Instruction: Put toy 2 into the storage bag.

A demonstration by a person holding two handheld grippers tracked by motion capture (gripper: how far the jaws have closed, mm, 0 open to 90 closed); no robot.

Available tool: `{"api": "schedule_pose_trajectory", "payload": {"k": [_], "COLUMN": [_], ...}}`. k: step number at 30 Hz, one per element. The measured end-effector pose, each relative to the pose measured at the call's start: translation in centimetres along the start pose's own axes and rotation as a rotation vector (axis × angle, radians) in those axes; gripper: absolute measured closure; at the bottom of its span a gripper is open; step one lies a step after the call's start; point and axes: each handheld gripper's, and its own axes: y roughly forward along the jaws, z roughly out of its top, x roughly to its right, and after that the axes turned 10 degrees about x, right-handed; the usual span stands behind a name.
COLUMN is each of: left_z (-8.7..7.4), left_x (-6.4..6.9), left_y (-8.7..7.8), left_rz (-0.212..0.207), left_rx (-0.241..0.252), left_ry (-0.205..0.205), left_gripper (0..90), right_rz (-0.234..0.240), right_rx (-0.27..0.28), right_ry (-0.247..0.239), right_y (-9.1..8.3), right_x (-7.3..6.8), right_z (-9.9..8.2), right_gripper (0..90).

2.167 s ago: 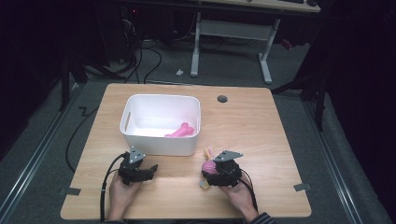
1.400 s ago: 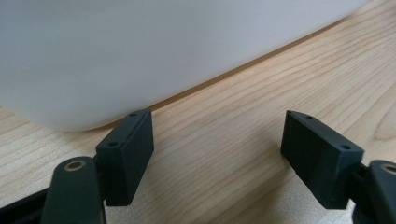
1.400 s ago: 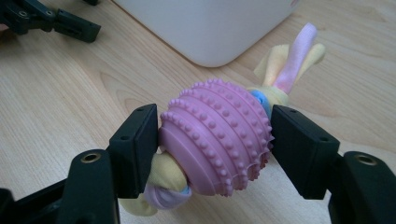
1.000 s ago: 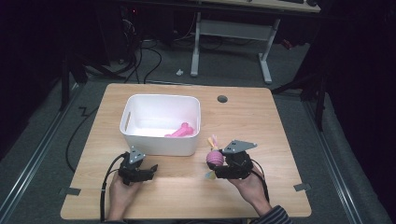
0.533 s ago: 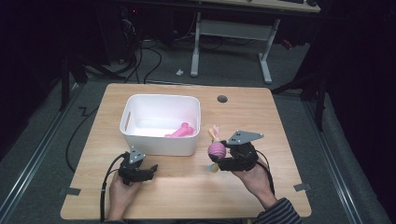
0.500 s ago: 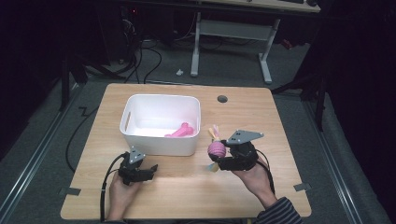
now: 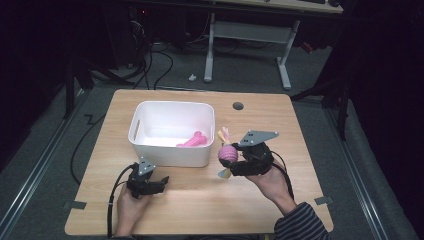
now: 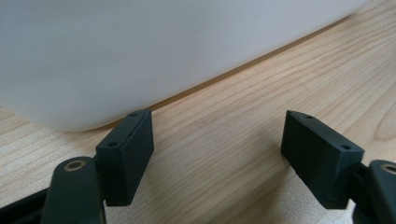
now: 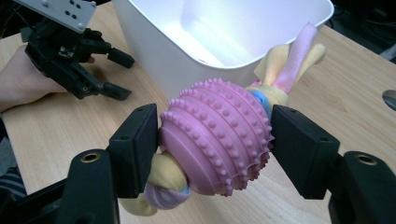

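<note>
Right gripper (image 9: 215, 154), clamped on the pink knobbed rope toy (image 9: 219, 140), should clear the white bin's (image 7: 150, 112) near-right rim before releasing.

The high view looked forward and down from above the person's side of the table (image 7: 200, 200), far enough off to take in the whole tabletop and the dark floor beyond it. The left gripper view rode low, almost at the wood, facing along its own two jaws at the near wall of the white bin (image 8: 140, 51), very close. The right gripper view sat higher above the table, facing across it toward the bin (image 9: 154, 65), with the left hand-held gripper (image 9: 100, 70) farther off at its upper left. All three views shared the white bin (image 7: 170, 150) and the wooden table surface around it.
</note>
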Motion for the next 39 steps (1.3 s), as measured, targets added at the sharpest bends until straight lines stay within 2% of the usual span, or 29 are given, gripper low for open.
{"api": "schedule_pose_trajectory", "payload": {"k": [6, 13, 22, 30, 39], "left_z": [0.0, 0.0, 0.0, 0.0, 0.0], "left_x": [0.0, 0.0, 0.0, 0.0, 0.0], "left_y": [0.0, 0.0, 0.0, 0.0, 0.0], "left_rz": [0.0, 0.0, 0.0, 0.002, 0.002], "left_rx": [0.0, 0.0, 0.0, 0.0, 0.001], "left_ry": [0.0, -0.001, -0.001, -0.001, -0.002], "left_gripper": [25.7, 25.7, 25.7, 25.7, 25.7], "right_rz": [0.027, 0.038, 0.052, 0.056, 0.063], "right_rx": [-0.007, 0.002, 0.01, 0.013, -0.003], "right_ry": [-0.005, -0.01, -0.026, -0.026, -0.044], "right_y": [0.1, 0.0, 0.6, 1.7, 3.7], "right_x": [0.3, 0.5, 1.0, 1.3, 1.6], "right_z": [1.1, 2.2, 4.0, 5.6, 6.8], "right_gripper": [34.7, 34.7, 34.7, 34.6, 34.5]}}
